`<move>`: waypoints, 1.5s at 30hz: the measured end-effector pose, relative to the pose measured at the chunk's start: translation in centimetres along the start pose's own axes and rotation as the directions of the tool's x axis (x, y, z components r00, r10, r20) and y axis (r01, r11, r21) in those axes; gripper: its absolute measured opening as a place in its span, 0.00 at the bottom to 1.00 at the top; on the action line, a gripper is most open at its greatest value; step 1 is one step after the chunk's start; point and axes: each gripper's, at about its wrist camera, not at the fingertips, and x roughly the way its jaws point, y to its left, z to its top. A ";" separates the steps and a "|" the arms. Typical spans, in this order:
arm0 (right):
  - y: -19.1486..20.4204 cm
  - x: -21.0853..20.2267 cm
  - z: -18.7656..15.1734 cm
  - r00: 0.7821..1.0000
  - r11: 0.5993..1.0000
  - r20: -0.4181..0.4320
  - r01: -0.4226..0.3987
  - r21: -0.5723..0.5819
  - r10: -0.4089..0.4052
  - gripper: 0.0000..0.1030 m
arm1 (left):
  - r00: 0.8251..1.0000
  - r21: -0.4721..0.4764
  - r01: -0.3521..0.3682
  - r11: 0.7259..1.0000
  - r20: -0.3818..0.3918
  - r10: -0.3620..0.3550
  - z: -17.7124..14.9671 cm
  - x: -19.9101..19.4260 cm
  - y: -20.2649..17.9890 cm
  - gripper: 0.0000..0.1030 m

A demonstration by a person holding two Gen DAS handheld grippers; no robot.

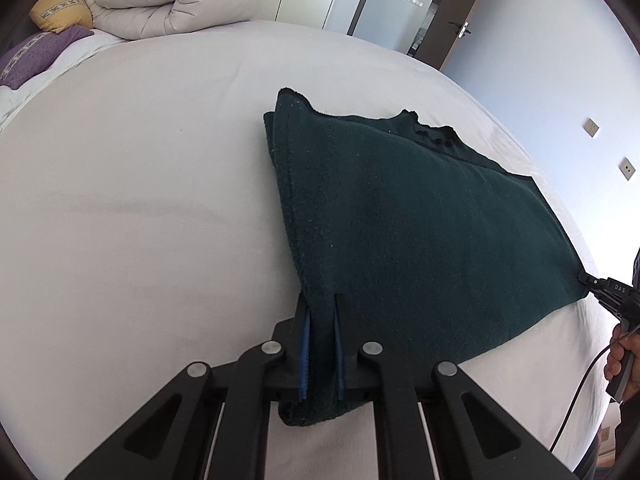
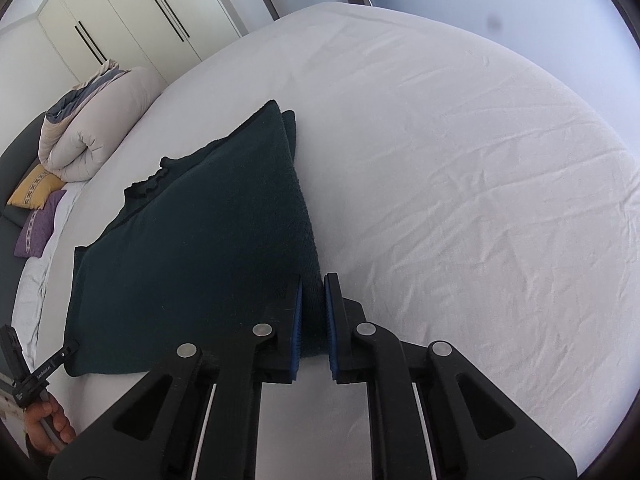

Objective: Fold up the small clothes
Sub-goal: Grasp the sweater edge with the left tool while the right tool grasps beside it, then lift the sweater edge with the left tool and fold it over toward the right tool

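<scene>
A dark green knit garment (image 1: 400,216) lies on the white bed, its near edge lifted and stretched between both grippers; its collar points to the far side. My left gripper (image 1: 322,304) is shut on the garment's near left corner, cloth pinched between the blue pads. My right gripper (image 2: 313,280) is shut on the near right corner of the garment (image 2: 208,232). The right gripper also shows in the left wrist view (image 1: 588,280) at the cloth's corner, and the left gripper shows in the right wrist view (image 2: 70,350).
The white bed sheet (image 2: 460,184) spreads wide around the garment. A rolled beige duvet (image 1: 160,4), a yellow pillow (image 1: 60,12) and a purple pillow (image 1: 36,56) lie at the head end. Wardrobe doors (image 2: 120,12) and a door (image 1: 456,12) stand beyond.
</scene>
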 end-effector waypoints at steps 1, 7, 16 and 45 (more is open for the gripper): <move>-0.1 0.1 -0.2 1.000 1.000 -0.005 0.007 -0.002 -0.007 0.09 | 1.000 -0.001 -0.001 1.000 0.000 0.001 -0.1 0.0 0.0 0.09; -1.0 0.5 -0.6 1.000 1.000 -0.001 0.002 0.031 -0.002 0.09 | 1.000 0.001 -0.001 1.000 -0.008 0.001 -0.6 -0.4 0.0 0.09; -2.5 0.9 -0.6 1.000 0.997 -0.014 -0.005 0.082 0.007 0.06 | 0.999 -0.047 0.029 0.998 -0.019 -0.030 -0.3 0.3 1.2 0.09; 21.7 8.6 4.7 0.722 0.761 -0.278 -0.647 0.056 0.634 0.60 | 0.996 -0.011 0.063 0.998 -0.061 -0.064 1.7 2.8 -1.2 0.52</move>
